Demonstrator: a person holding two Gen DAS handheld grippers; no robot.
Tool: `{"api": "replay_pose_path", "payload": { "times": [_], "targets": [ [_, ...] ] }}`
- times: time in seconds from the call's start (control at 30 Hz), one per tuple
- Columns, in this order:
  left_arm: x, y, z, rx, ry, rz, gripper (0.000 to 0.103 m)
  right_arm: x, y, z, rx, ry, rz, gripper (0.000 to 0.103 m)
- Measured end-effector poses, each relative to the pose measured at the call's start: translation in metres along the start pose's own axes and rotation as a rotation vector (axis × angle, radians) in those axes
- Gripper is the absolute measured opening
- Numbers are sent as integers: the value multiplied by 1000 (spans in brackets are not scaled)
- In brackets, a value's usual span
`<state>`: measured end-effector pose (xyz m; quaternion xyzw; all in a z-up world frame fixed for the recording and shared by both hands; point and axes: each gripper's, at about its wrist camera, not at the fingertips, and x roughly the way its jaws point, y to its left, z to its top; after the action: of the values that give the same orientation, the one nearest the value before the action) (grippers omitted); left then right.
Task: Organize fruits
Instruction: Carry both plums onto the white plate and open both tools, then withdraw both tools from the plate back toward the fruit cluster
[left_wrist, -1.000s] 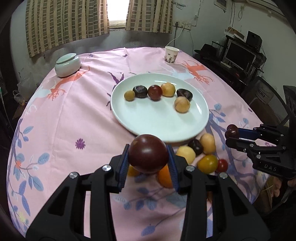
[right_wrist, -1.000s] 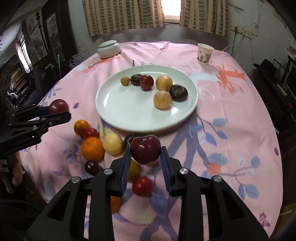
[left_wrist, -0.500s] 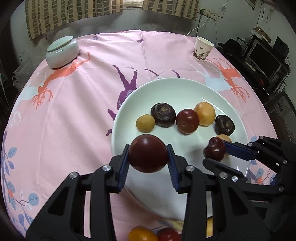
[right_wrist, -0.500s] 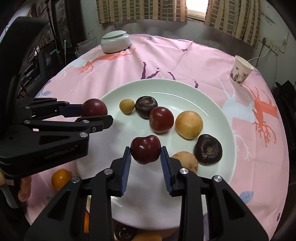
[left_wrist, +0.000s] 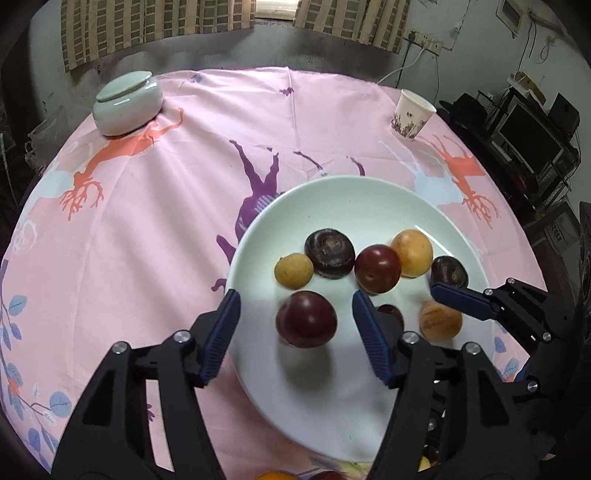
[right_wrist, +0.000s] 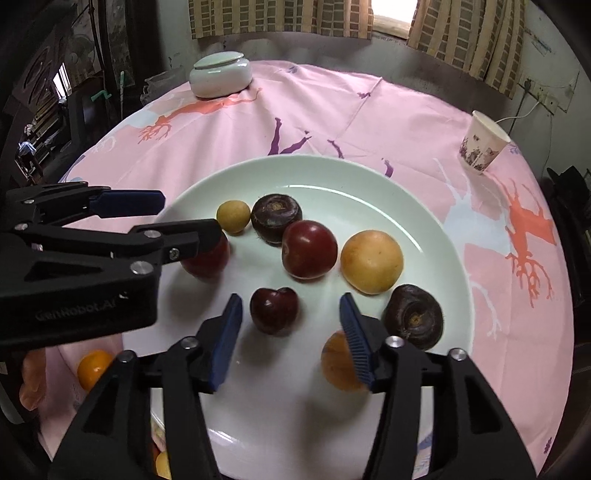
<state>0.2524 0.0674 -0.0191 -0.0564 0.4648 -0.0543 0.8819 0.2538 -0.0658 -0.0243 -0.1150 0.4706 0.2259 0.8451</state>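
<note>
A white plate (left_wrist: 369, 199) (right_wrist: 369, 184) on the pink cloth holds several fruits. My left gripper (left_wrist: 295, 332) is open above the plate, a dark red plum (left_wrist: 306, 324) lying free between its jaws. My right gripper (right_wrist: 291, 332) is open too, with a dark cherry-like fruit (right_wrist: 274, 311) on the plate between its jaws. In the right wrist view the left gripper (right_wrist: 177, 218) reaches in from the left, partly hiding the plum (right_wrist: 210, 258). In the left wrist view the right gripper's finger (left_wrist: 458, 295) shows at the right.
A lidded white pot (left_wrist: 127, 103) stands at the far left, a paper cup (left_wrist: 412, 116) at the far right. Loose fruits lie off the plate's near edge, including an orange one (right_wrist: 92, 369). Furniture and a monitor (left_wrist: 528, 144) stand beyond the table.
Both grippers have lowered over the plate and opened. The plum and the cherry-like fruit, held half a second ago, now rest on the plate.
</note>
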Motion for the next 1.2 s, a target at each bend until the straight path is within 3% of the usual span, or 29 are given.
{"api": "replay_pose_path", "payload": {
  "times": [0.13,0.23,0.3,0.33,0.5,0.63,0.83,1.1,1.2],
  "targets": [
    [-43,-2,-5,12,-89,0,87,-35,0,-5,-32,-73,-71,61],
    [-73,-5,-23,43,-141,-1,98,-60,-4,-21,-4,-93,-72,71],
    [-87,-5,-42,57,-150,-8,99,-74,-7,-34,41,-101,-51,96],
    [-91,-5,-51,60,-150,-8,99,-80,-8,-42,68,-104,-41,101],
    [-105,-2,-104,72,-157,5,99,-102,5,-78,70,-96,-56,102],
    [-108,-1,-144,89,-157,60,99,-121,24,-118,47,-107,-68,102],
    [-104,5,-174,52,-133,51,99,-125,54,-166,21,-94,-97,102],
    [-100,-1,-189,79,-112,68,99,-121,67,-195,41,-39,91,102],
    [-102,2,-190,70,-113,61,99,-115,66,-198,69,-11,91,102]
  ]
}}
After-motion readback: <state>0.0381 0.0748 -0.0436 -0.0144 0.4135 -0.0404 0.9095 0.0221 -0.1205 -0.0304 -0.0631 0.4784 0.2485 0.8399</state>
